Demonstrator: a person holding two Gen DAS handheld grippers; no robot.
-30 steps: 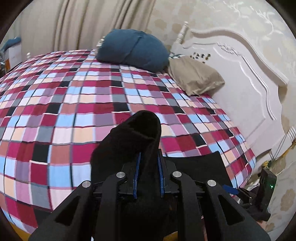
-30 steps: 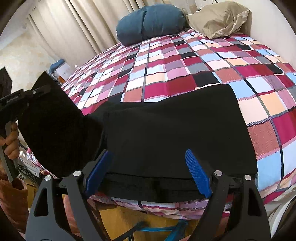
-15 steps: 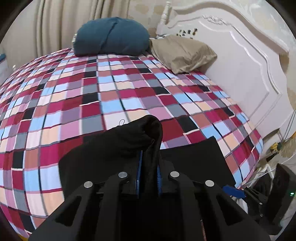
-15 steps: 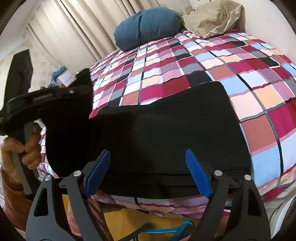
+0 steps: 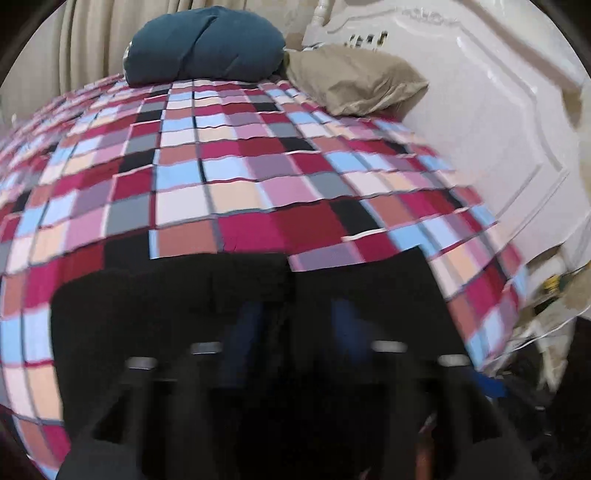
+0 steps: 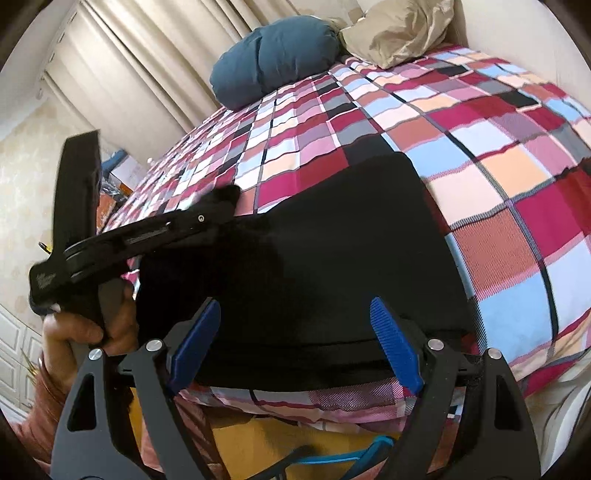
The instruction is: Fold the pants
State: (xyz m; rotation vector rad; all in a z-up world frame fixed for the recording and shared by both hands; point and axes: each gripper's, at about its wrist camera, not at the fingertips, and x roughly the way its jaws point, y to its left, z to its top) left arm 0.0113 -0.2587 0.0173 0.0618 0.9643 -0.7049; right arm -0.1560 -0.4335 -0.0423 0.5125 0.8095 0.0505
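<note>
Right wrist view shows the black pants (image 6: 332, 258) lying folded on the near edge of the bed (image 6: 517, 177), flat on the checked bedspread, with one dark edge running along the side of the mattress. My right hand-held gripper (image 6: 295, 343) hangs just over this near edge with its blue pads (image 6: 395, 350) wide apart and nothing pressed between them. My left hand-held gripper (image 6: 221, 206) lies over the left part of the pants, near their far corner, and my left hand (image 6: 85, 325) holds its handle. Its jaws have just been opening. In the left wrist view, which is blurred, my left hand-held gripper (image 5: 295, 317) has its blue fingers (image 5: 347, 328) spread above the black cloth; some cloth is between them, but the pads do not press on it.

Further on the bed, a dark blue pillow (image 6: 277, 59) and a beige pillow (image 6: 399, 29) lie side by side at the white headboard (image 5: 480, 129). Cream curtains (image 6: 147, 66) hang behind the bed.
</note>
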